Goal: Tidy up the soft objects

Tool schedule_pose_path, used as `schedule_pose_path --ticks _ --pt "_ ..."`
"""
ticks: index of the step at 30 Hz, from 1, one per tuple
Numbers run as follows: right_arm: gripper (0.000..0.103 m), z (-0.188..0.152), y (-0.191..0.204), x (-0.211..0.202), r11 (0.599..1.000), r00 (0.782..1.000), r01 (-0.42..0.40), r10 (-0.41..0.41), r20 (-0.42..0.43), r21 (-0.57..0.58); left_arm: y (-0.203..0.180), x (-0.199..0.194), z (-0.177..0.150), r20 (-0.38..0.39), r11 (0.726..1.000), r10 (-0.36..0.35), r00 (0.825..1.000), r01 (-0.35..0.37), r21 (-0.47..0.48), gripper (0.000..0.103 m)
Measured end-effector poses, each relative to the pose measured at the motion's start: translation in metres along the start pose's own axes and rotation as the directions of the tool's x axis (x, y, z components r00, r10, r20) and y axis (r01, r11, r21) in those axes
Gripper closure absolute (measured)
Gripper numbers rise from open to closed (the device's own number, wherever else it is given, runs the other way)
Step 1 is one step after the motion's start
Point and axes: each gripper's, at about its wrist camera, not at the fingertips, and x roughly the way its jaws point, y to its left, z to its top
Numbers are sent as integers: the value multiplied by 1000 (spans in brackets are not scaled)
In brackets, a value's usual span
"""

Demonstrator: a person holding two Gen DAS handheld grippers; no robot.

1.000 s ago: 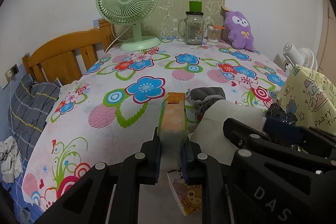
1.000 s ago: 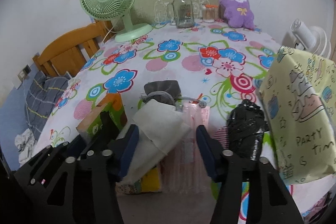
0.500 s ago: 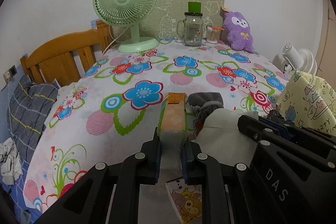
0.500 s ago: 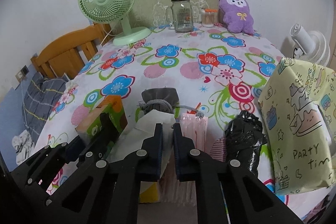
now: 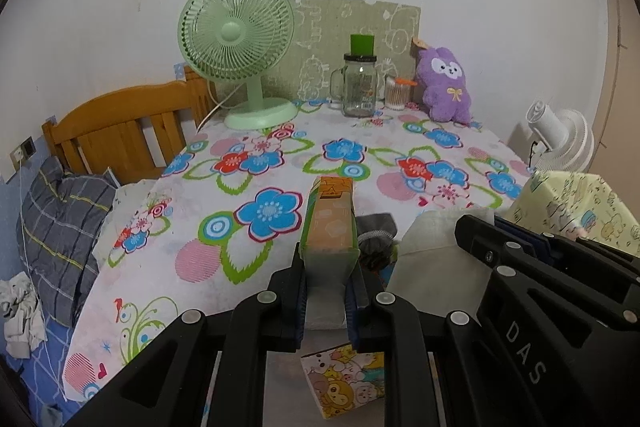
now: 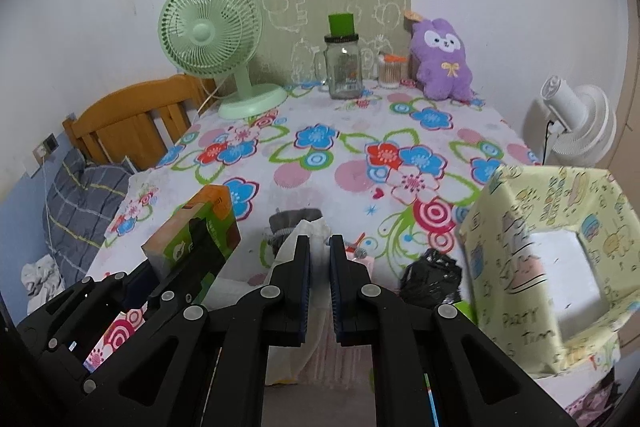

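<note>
Left tongs point(image 5: 326, 301) clench an orange-green pack point(image 5: 330, 227), its near end hidden; right tongs point(image 6: 319, 283) pinch a white cloth point(image 6: 310, 231), lower part covered.

A home bedroom: wooden headboard point(image 5: 120, 131); pillow point(image 5: 60, 227); plush toy point(image 5: 446, 87).

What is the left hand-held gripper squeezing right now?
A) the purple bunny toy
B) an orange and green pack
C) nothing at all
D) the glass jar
B. The left hand-held gripper has its pads pressed on both sides of the orange and green pack, while the purple bunny toy and the glass jar sit far back by the wall.
</note>
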Motion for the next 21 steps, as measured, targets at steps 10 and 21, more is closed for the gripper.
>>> schedule_pose_path --ticks 10,21 --pt "91 12 -5 -26 999 998 30 -29 47 -15 -7 -21 15 30 1000 -22 999 22 1 89" --pt "91 23 -12 -52 999 994 42 -40 103 -20 -19 -40 29 76 999 -36 996 35 11 89"
